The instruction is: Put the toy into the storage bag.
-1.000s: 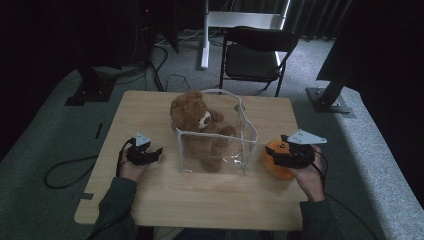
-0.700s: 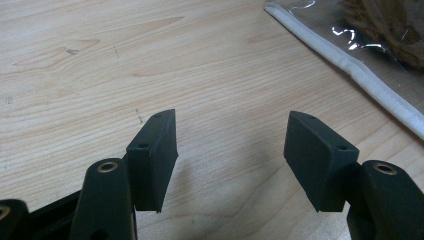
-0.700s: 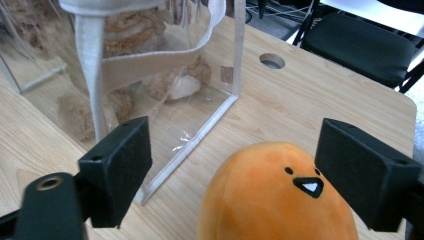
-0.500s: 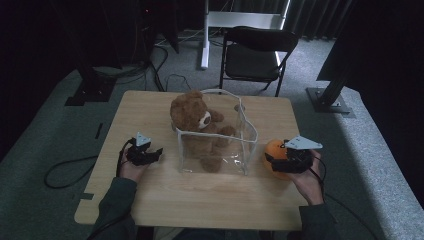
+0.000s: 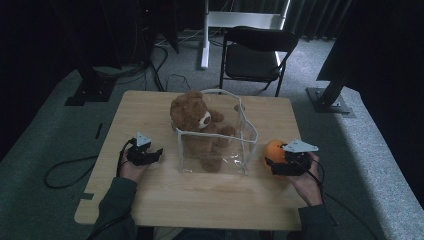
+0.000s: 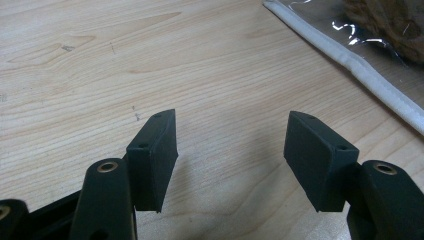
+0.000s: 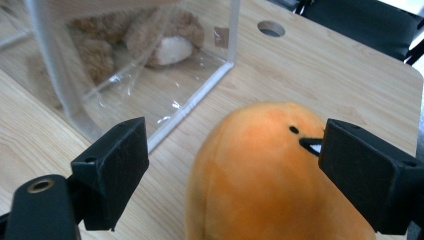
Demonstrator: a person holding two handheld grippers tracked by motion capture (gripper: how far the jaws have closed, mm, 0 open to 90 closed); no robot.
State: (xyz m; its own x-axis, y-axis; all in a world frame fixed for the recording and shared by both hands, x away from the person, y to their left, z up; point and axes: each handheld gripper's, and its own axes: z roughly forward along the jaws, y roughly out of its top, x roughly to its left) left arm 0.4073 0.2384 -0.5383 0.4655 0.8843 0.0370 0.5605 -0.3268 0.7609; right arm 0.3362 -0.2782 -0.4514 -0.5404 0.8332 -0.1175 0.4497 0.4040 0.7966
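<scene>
Right gripper (image 7: 235, 175): jaws had just been opening, orange plush (image 7: 270, 175) loose between them.
Left gripper (image 6: 232, 160): jaws released, empty.
Risk: plush could roll off-centre, spoiling the grasp.

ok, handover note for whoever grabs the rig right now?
Left gripper: open, nothing between the jaws, low over the table left of the bag.
Right gripper: jaws have just been opening; open around the orange plush, left pad clear of it, right pad at its face.
Plush stands on the table right of the clear bag.
Bear sits in the bag.
Left, probably: grip the plush and put it in the bag.
</scene>
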